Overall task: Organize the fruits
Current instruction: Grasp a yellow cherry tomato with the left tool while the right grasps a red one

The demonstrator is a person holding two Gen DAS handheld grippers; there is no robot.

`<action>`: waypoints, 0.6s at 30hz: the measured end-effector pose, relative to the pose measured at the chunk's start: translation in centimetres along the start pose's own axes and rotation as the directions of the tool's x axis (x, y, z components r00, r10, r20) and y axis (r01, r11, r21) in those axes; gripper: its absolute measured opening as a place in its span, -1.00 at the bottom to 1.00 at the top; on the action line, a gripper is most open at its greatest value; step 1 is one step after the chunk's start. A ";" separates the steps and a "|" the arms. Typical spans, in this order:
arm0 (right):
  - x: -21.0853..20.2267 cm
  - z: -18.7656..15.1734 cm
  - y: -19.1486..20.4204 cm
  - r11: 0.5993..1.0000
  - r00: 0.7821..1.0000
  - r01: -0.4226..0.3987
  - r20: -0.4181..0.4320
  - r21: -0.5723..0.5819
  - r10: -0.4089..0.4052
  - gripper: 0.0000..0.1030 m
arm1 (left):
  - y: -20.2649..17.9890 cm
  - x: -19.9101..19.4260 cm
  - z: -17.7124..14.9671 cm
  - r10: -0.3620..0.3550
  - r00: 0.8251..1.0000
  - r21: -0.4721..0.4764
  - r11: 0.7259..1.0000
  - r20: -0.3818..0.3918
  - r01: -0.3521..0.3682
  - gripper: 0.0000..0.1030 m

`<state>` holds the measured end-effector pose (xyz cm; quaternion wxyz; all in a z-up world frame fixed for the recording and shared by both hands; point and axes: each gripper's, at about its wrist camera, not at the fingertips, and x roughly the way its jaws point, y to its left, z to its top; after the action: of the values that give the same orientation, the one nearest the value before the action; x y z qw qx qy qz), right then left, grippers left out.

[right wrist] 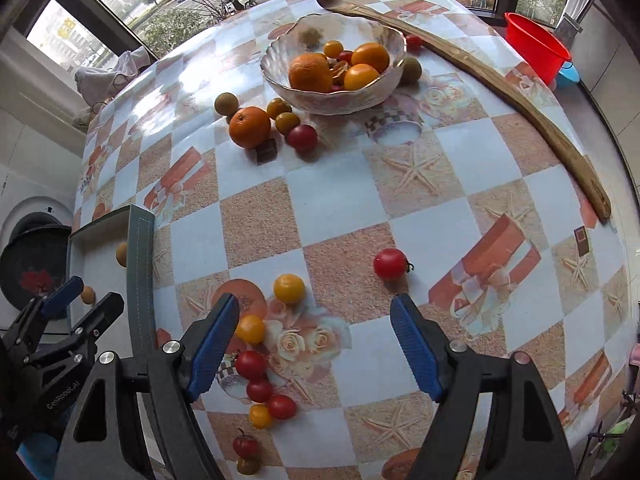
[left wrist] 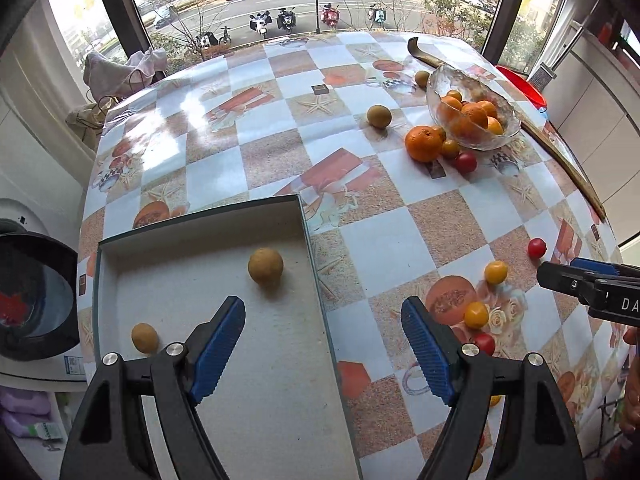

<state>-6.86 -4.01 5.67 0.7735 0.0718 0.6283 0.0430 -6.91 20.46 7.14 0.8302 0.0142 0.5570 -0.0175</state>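
Observation:
My left gripper (left wrist: pixel 322 330) is open and empty above the right edge of a shallow grey box (left wrist: pixel 200 360) that holds two brown longans (left wrist: pixel 265 266). My right gripper (right wrist: pixel 314 330) is open and empty over the table near several red and yellow cherry tomatoes (right wrist: pixel 289 288). A lone red tomato (right wrist: pixel 390 264) lies ahead of it. A glass bowl (right wrist: pixel 376 92) of oranges stands far back. A big orange (right wrist: pixel 250 127), small fruits and a longan (right wrist: pixel 226 103) lie left of the bowl. The left gripper (right wrist: pixel 80 300) also shows in the right wrist view.
A long wooden stick (right wrist: pixel 520 100) lies along the table's right edge. A red bucket (right wrist: pixel 536 50) stands beyond the table at the far right. The table (right wrist: pixel 440 160) has a checkered cloth. A washing machine (left wrist: pixel 24 288) is at the left.

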 end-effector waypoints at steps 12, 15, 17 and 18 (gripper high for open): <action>0.8 -1.7 -5.4 0.996 0.998 0.057 -0.019 0.061 -0.056 0.57 | -8.3 2.4 0.6 -0.075 0.996 0.134 0.988 -0.047 0.081 0.59; 1.0 -1.3 -5.5 0.998 0.999 0.041 -0.008 0.047 -0.041 0.57 | -10.0 3.5 1.0 -0.084 0.995 0.169 0.981 -0.055 0.093 0.58; 1.0 -1.0 -5.7 0.998 0.999 0.032 -0.003 0.047 -0.032 0.57 | -10.9 4.3 1.3 -0.089 0.994 0.186 0.978 -0.065 0.100 0.58; 0.9 -0.9 -5.8 0.998 1.000 0.027 0.000 0.048 -0.027 0.57 | -11.4 4.6 1.4 -0.091 0.994 0.191 0.976 -0.067 0.102 0.58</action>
<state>-7.66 -9.56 3.63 0.7722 0.0820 0.6298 0.0174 -4.38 8.97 3.40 0.8066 0.0687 0.5764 -0.1117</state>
